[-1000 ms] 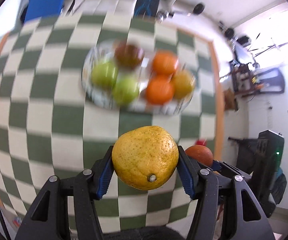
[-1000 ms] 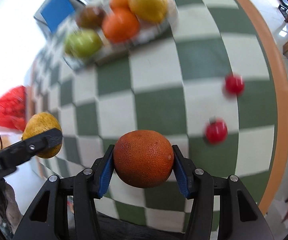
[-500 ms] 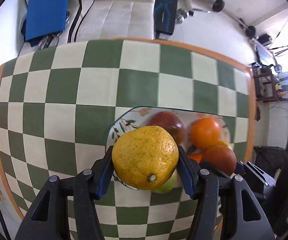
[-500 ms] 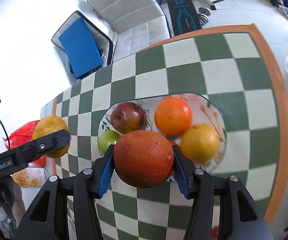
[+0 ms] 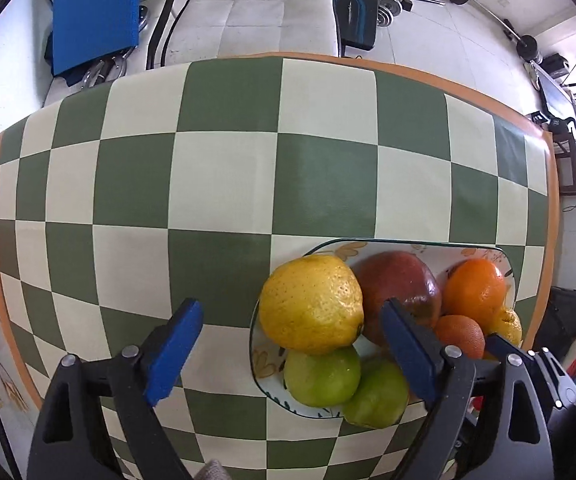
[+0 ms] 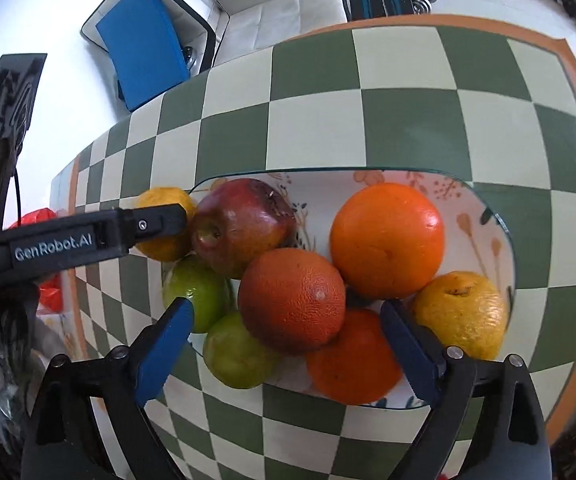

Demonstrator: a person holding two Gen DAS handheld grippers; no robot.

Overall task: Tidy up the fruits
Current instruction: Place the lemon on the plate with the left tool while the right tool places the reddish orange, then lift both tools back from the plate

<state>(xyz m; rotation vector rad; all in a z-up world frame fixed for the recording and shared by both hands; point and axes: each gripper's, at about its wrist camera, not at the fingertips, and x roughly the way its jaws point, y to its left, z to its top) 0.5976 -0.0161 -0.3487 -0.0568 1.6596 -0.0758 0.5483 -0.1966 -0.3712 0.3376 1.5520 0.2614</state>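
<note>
Both grippers are opening over the plate [image 6: 483, 204]: the lemon [image 5: 311, 304] is lying between the left gripper [image 5: 291, 344] fingers, untouched. The dark orange [image 6: 291, 300] is sitting free between the right gripper [image 6: 284, 340] fingers. "GenRobot.AI" is showing on the left gripper's side.

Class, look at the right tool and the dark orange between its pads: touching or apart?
Apart. The right wrist view shows the right tool opening, clear gaps separating both pads from the dark orange.

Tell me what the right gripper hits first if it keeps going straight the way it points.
Most likely the dark orange lying between the opening jaws of the right gripper, free of both pads, atop the fruit piled on the plate. Depth is hard to judge in this fisheye view.
</note>
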